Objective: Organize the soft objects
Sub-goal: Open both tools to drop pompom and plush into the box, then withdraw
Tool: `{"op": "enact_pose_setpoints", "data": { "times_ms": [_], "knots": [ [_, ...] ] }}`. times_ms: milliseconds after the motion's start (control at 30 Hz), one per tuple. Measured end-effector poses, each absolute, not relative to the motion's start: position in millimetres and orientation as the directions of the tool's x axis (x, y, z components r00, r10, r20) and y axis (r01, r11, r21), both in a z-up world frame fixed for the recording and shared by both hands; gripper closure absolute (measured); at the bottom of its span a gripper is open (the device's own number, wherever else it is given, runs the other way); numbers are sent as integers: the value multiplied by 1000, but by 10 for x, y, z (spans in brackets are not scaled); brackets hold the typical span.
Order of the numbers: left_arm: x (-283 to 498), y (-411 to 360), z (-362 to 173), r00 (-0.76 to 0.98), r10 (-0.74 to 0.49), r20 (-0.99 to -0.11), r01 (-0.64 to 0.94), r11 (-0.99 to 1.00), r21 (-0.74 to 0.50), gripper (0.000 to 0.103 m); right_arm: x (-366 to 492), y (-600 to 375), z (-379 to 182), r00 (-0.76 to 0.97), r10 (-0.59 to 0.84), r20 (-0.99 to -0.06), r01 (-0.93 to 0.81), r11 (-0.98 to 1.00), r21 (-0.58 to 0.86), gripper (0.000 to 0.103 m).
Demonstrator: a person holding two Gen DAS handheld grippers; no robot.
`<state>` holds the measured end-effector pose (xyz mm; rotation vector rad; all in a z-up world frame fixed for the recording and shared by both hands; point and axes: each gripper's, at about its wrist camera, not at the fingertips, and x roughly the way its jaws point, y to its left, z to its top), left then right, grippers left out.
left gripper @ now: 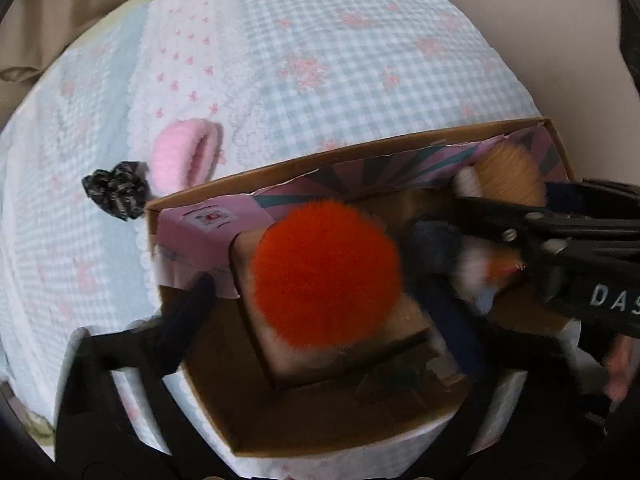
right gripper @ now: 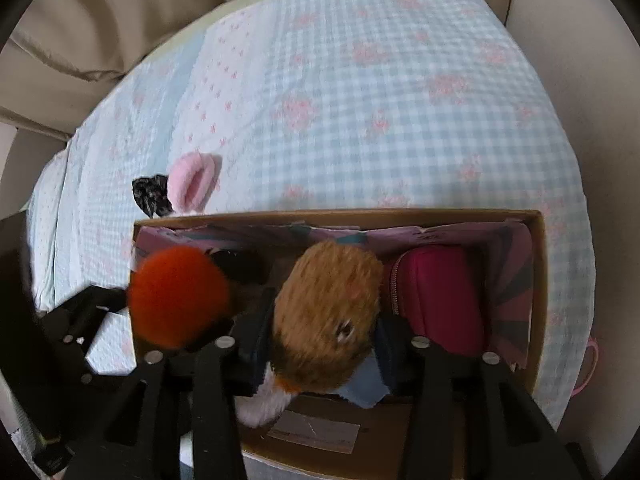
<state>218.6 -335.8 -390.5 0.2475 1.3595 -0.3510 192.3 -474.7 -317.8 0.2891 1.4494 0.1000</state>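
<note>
An open cardboard box (left gripper: 360,148) (right gripper: 538,280) sits on a checked blue bedspread. My left gripper (left gripper: 320,292) is shut on a fluffy orange pompom (left gripper: 326,270) and holds it over the box's left part; the pompom also shows in the right wrist view (right gripper: 178,298). My right gripper (right gripper: 324,320) is shut on a brown plush toy (right gripper: 328,312) with white and orange parts, inside the box; the toy also shows in the left wrist view (left gripper: 510,178). A magenta zip pouch (right gripper: 440,300) lies in the box's right end.
A pink fuzzy scrunchie (left gripper: 184,156) (right gripper: 192,186) and a black scrunchie (left gripper: 116,190) (right gripper: 151,196) lie on the bedspread (left gripper: 360,60) just beyond the box's far left corner. Beige cushions (right gripper: 100,20) surround the bed. A smaller tan box (left gripper: 400,324) sits inside the big one.
</note>
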Motion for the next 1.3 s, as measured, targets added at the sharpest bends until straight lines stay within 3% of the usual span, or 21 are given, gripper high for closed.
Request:
{"op": "enact_pose_setpoints", "data": {
  "times_ms": [33,67,700,967,1300],
  "knots": [
    [2185,-3356,-3892,173,-98,-980,386,922,-24,0,1923,-4753,-3180,124,228,-966,102,965,241,26],
    [2165,-3342,-3856,181,-106,-978,388,921,-28,0,1919,-4771,-3173,129,224,-966,98,967,237,0],
    [1961,-3134,-3358,246,-158,-956,365,929,-60,0,1660,-4722,-2623,265,192,-945,135,963,233,0],
    [1641,-2819,-2572,354,-185,-917,338,939,-59,0,1335,-4490,-1727,413,151,-898,128,967,221,0],
    [1153,-1869,-1508,525,-205,-826,248,965,-82,0,911,-3897,-746,579,65,-813,119,979,163,0]
  ]
}}
